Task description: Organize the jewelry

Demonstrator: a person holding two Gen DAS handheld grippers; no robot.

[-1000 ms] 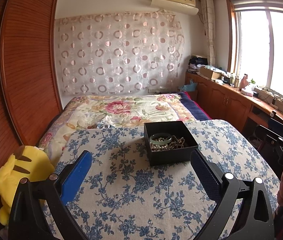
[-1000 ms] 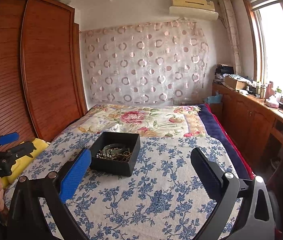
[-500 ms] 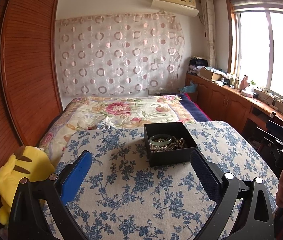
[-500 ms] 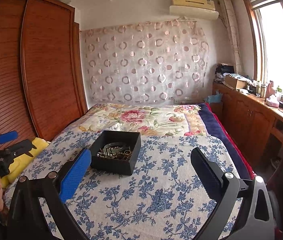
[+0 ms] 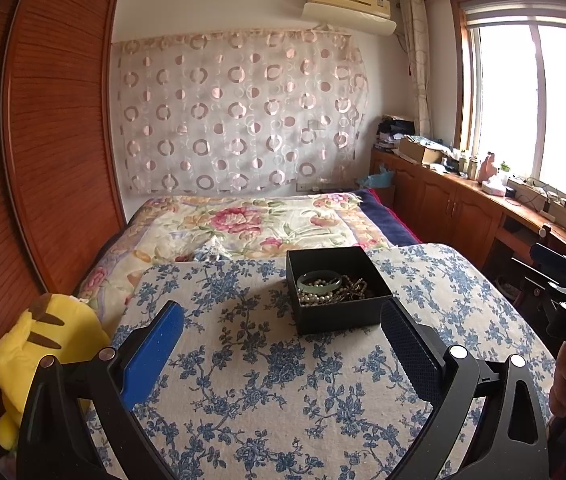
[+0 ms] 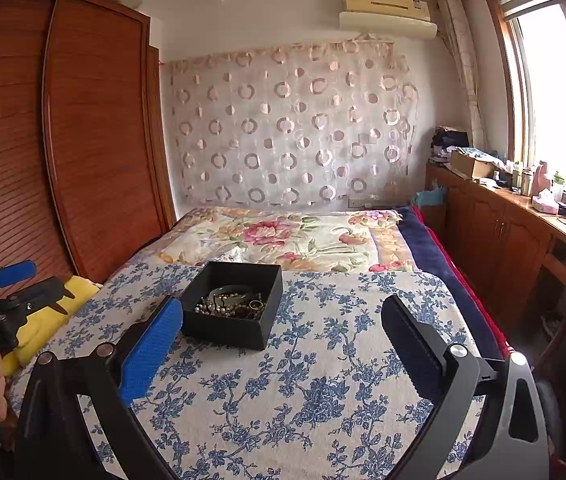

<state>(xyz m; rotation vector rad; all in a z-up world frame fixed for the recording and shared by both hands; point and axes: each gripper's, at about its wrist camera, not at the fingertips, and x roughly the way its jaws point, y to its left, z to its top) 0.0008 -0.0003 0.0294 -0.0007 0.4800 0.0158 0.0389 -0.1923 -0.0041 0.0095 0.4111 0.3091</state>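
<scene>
A black open box [image 5: 343,314] stands on a blue-flowered cloth [image 5: 267,384]. Inside lie a pale green bangle [image 5: 319,280], a pearl strand [image 5: 315,299] and dark beads. The box also shows in the right wrist view [image 6: 223,330], with tangled jewelry [image 6: 231,306] in it. My left gripper [image 5: 281,338] is open and empty, just short of the box, which sits ahead and to its right. My right gripper [image 6: 281,338] is open and empty, with the box ahead and to its left. Each gripper shows at the edge of the other's view, the right one [image 5: 563,292] and the left one [image 6: 11,296].
A yellow plush toy [image 5: 35,356] sits off the cloth's left edge. A floral bedspread [image 5: 251,224] lies beyond. A wooden wardrobe [image 5: 43,140] stands on the left, wooden cabinets [image 5: 455,208] with clutter under the window on the right.
Both grippers have stayed open and nearly still. The right gripper, seen in the left wrist view, has shifted slightly.
</scene>
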